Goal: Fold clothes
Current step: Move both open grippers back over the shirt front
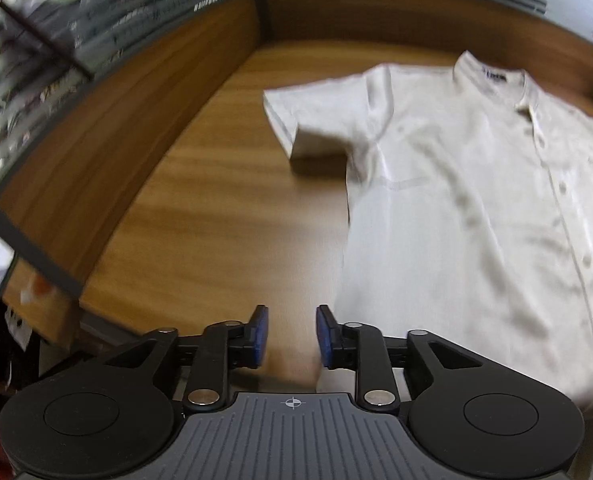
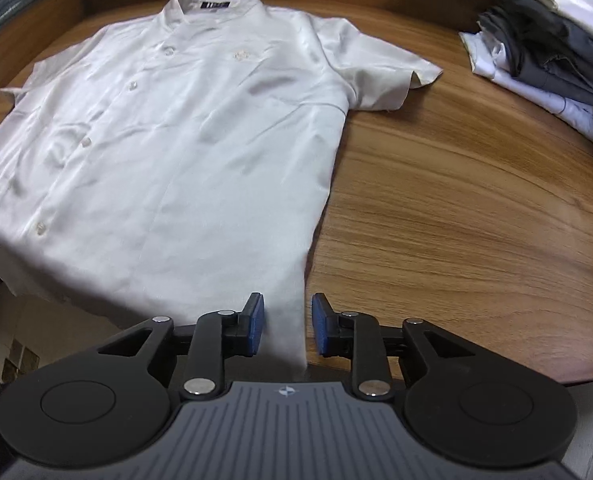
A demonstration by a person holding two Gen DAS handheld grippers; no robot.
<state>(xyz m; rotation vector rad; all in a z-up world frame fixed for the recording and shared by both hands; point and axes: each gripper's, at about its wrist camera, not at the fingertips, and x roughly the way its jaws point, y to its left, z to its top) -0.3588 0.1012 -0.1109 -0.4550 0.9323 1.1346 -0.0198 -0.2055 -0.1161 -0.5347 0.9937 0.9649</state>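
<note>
A white short-sleeved button shirt [image 1: 468, 208] lies flat, front up, collar far, on the wooden table [image 1: 224, 216]. In the left wrist view my left gripper [image 1: 292, 336] is open and empty, above the table just left of the shirt's bottom left corner. In the right wrist view the shirt [image 2: 184, 136] fills the left half. My right gripper [image 2: 287, 330] is open, its jaws on either side of the shirt's bottom right corner, not closed on it.
A stack of folded grey and white clothes [image 2: 548, 60] sits at the far right of the table [image 2: 456, 208]. A wooden partition [image 1: 128, 120] with shelves of books behind it borders the table on the left and back.
</note>
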